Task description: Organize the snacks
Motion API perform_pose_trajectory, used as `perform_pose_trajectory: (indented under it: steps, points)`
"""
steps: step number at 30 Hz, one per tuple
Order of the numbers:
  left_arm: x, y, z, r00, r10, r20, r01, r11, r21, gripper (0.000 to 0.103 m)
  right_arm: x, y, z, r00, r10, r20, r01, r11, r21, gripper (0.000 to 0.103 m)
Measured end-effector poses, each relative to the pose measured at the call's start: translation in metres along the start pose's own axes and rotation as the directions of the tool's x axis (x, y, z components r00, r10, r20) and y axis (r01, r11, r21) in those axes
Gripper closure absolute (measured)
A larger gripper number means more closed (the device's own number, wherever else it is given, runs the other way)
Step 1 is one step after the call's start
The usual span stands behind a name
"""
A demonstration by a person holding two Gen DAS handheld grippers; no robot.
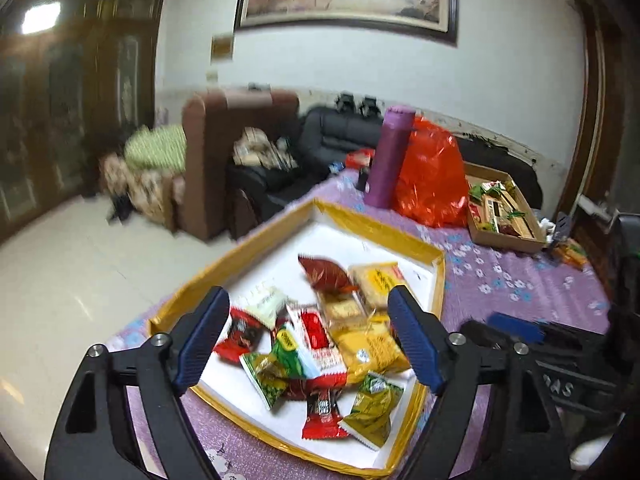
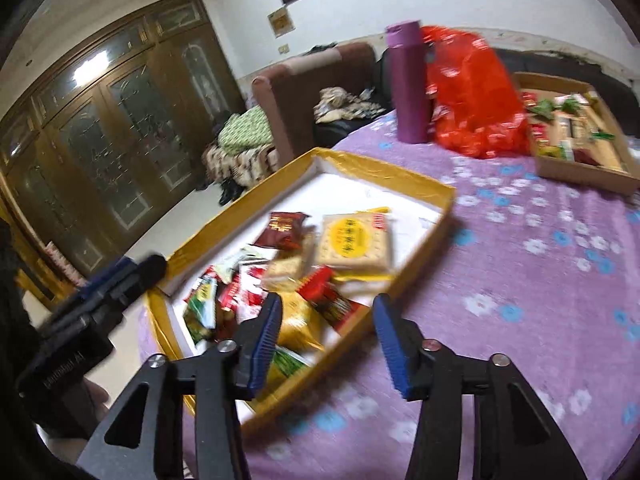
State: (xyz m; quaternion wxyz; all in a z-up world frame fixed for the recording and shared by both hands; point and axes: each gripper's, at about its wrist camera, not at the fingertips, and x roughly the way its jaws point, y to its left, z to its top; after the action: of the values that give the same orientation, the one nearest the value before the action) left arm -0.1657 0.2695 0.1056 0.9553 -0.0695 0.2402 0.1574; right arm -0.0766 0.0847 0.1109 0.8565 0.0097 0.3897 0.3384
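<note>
A yellow-rimmed tray [image 1: 384, 232] [image 2: 384, 176] with a white floor holds a loose heap of several snack packets. Among them are a square cracker pack [image 1: 378, 280] [image 2: 352, 244], a dark red packet [image 1: 324, 274] [image 2: 282, 228], a yellow packet [image 1: 372, 352] [image 2: 298, 320] and a green packet [image 1: 370, 408]. My left gripper [image 1: 308, 296] hangs open above the heap, with nothing between its fingers. My right gripper [image 2: 329, 300] is open too and empty, above the tray's near right rim. Each gripper shows at the edge of the other's view: the right gripper [image 1: 516, 324] and the left gripper [image 2: 132, 272].
The tray lies on a purple flowered tablecloth [image 2: 520, 280]. Behind it stand a purple bottle [image 1: 390, 156] [image 2: 408, 84] and a red plastic bag [image 1: 432, 176] [image 2: 472, 96]. A cardboard box [image 1: 508, 236] [image 2: 580, 176] with more snacks sits at the far right. Sofas and a tiled floor lie beyond the table.
</note>
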Motion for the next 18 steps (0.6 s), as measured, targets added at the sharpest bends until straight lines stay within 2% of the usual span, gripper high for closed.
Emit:
perform_pose_trajectory:
  steps: [2,5,12,18]
  points:
    - [-0.008,-0.015,0.001,0.999,0.038,0.034,-0.039,0.998,0.057,0.019,-0.013,-0.009,-0.009,1.000,-0.017,0.025,0.016,1.000,0.015,0.048]
    - [-0.014,-0.037,0.000,0.997,0.065,0.041,-0.070,0.991,0.118,0.019,-0.027,-0.019,-0.020,0.999,-0.034,0.039,0.032,0.999,0.037,0.046]
    - [-0.012,-0.073,-0.009,0.999,0.034,-0.031,-0.027,0.979,0.202,0.019,-0.041,-0.035,-0.035,0.998,-0.055,0.041,0.052,0.996,0.068,0.044]
    - [-0.008,-0.087,-0.016,0.995,0.036,-0.089,-0.014,0.974,0.228,0.019,-0.052,-0.045,-0.045,0.993,-0.102,0.060,0.098,0.992,0.075,0.041]
